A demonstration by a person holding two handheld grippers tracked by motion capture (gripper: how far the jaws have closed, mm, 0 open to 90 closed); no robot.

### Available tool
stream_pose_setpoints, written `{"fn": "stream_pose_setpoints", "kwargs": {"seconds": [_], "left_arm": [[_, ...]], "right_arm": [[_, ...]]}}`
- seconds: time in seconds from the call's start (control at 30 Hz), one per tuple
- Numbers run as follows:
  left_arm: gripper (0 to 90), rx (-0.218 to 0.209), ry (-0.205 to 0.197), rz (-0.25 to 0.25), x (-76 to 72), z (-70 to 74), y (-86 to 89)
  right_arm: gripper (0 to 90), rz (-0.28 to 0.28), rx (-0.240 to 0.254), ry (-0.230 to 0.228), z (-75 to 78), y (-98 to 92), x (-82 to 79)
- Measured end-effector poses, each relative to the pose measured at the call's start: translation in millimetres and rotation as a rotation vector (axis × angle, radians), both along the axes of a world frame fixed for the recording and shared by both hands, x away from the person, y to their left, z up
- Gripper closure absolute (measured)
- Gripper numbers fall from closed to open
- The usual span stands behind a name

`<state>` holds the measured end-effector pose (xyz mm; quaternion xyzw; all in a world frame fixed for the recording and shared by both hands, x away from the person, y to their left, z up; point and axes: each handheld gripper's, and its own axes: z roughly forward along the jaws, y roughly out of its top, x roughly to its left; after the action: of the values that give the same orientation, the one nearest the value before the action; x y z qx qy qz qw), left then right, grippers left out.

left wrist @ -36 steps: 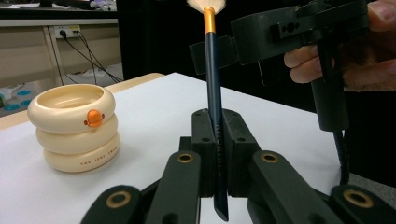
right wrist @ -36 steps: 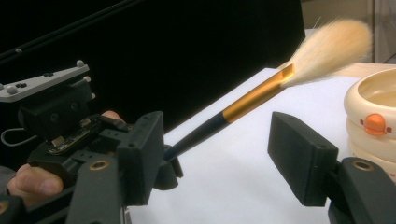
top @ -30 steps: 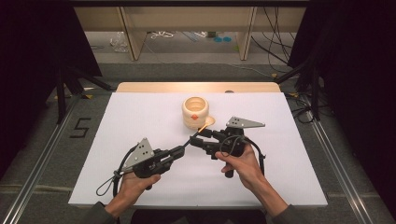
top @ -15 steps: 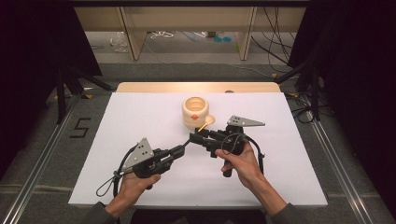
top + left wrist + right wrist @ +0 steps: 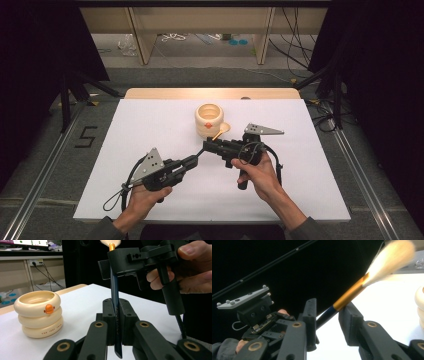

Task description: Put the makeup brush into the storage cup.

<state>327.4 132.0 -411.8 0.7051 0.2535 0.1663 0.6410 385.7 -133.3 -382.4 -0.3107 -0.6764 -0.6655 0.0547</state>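
White sheet [image 5: 150,125] covers the counter [image 5: 210,93], whose bare wooden edge shows along the far side. Number 5 [image 5: 86,136] marked on grey floor, left of the counter. Metal rails [image 5: 45,175] flank both sides. Beyond: pale wooden shelf legs [image 5: 139,35], loose black cables [image 5: 295,35], small blue items [image 5: 239,42] on the floor.

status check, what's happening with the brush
Left gripper shut on brush handle. Right gripper has been closing round the brush, fingers not yet pressing. Cream pot beyond, nothing in the way.

A pot [image 5: 209,120] is set on the surface [image 5: 150,120], behind both claws; a brush [image 5: 220,130] is held between them, just beside it.
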Motion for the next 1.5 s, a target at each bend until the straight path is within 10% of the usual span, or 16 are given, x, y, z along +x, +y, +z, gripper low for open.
{"fn": "stream_pose_setpoints", "kwargs": {"seconds": [0.87,1.5], "left_arm": [[79.1,0.068,0.004,-0.015,6.3,-7.5,-1.1],[33.5,0.173,0.042,0.011,4.1,-10.1,-2.6]], "right_arm": [[83.2,0.073,-0.004,-0.043,4.3,4.7,-4.4],[83.5,0.065,-0.164,-0.143,13.6,1.9,-7.3]]}}
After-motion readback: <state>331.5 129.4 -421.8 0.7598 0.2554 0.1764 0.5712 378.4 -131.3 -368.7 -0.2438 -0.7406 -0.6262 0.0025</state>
